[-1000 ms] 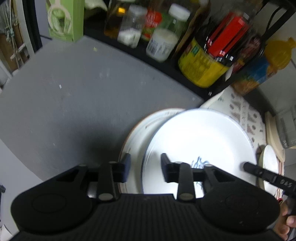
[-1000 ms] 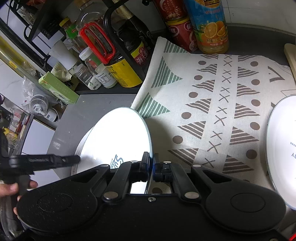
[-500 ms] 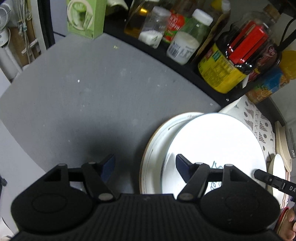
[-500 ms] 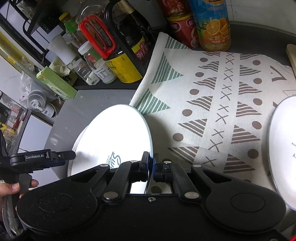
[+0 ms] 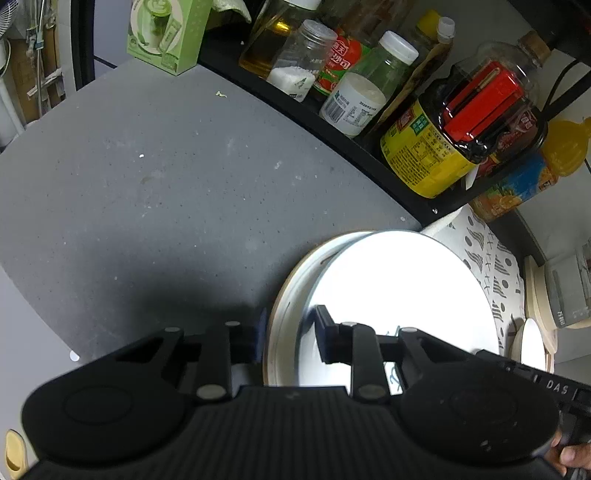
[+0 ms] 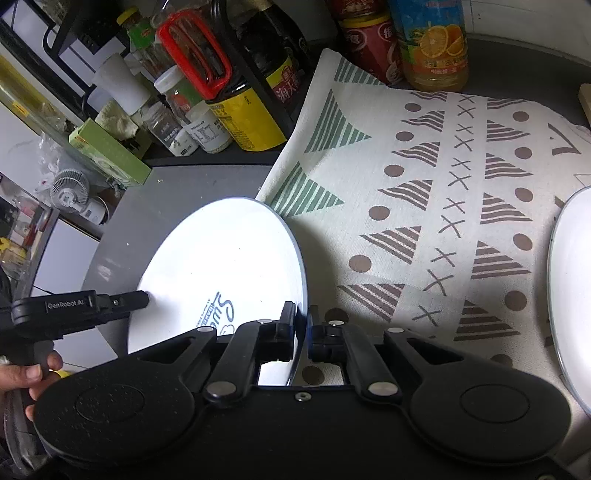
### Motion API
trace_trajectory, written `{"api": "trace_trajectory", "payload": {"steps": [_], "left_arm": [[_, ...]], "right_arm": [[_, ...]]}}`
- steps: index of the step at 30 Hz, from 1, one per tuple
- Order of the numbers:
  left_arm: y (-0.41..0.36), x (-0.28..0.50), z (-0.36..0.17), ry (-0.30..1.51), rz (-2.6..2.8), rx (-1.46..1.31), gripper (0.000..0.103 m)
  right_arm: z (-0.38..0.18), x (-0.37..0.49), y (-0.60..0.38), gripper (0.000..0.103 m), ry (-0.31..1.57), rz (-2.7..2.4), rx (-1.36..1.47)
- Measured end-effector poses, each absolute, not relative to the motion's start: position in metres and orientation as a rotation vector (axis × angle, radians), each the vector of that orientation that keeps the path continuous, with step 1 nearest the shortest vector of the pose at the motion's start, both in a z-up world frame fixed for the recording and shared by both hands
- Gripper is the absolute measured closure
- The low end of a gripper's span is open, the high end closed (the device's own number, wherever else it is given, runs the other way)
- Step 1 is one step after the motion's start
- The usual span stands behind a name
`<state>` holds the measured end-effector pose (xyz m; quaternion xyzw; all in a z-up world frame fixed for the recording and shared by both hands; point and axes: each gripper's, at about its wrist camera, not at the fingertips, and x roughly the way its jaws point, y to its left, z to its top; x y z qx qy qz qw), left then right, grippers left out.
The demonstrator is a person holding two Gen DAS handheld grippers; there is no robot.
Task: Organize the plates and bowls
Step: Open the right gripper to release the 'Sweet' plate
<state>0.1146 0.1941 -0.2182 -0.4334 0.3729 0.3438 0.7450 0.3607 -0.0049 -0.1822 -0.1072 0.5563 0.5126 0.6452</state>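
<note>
**Grey counter, two grippers, one plate stack**

Grey speckled countertop (image 5: pixel 147 192) far left, bare but for crumbs; green carton (image 5: pixel 162 33) at the back corner, then a black rack of jars and bottles (image 5: pixel 369 99) running right.

Down at centre: left gripper (image 5: pixel 288 332) closing on the near-left rim of the plate stack (image 5: pixel 284 314), one finger outside the lower beige-edged plate, the other over the white top plate (image 5: pixel 402 295). Pads not visibly pressing yet, so no firm hold to call.

Further right: right gripper (image 6: pixel 302 328) pinched tight on the top plate's right edge, holding it tilted above the patterned cloth (image 6: pixel 443 184). Another white plate (image 6: pixel 572 295) waiting at far right on that cloth.

Risks from here, as a judgement: thin glazed rim, narrow pinch, so a slip likely if the right side lifts or twists while the left bites down. Clamping both plates together on the left could drag the lower one along, or chip rims against each other.
</note>
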Motion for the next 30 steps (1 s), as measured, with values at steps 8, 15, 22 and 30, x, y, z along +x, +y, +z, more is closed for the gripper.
{"api": "trace_trajectory", "payload": {"steps": [8, 15, 22, 30], "left_arm": [[0.198, 0.108, -0.217, 0.789, 0.746, -0.962, 0.085], [0.201, 0.103, -0.218, 0.773, 0.743, -0.977, 0.088], [0.201, 0.109, -0.217, 0.82, 0.753, -0.96, 0.088], [0.184, 0.12, -0.205, 0.878, 0.735, -0.866, 0.069]], "right_arm": [[-0.192, 0.355, -0.005, 0.083, 1.285, 1.145, -0.265], [-0.197, 0.354, -0.004, 0.082, 1.304, 1.137, -0.245], [-0.198, 0.353, -0.002, 0.074, 1.338, 1.107, -0.25], [-0.162, 0.352, -0.008, 0.032, 1.251, 1.143, -0.256]]}}
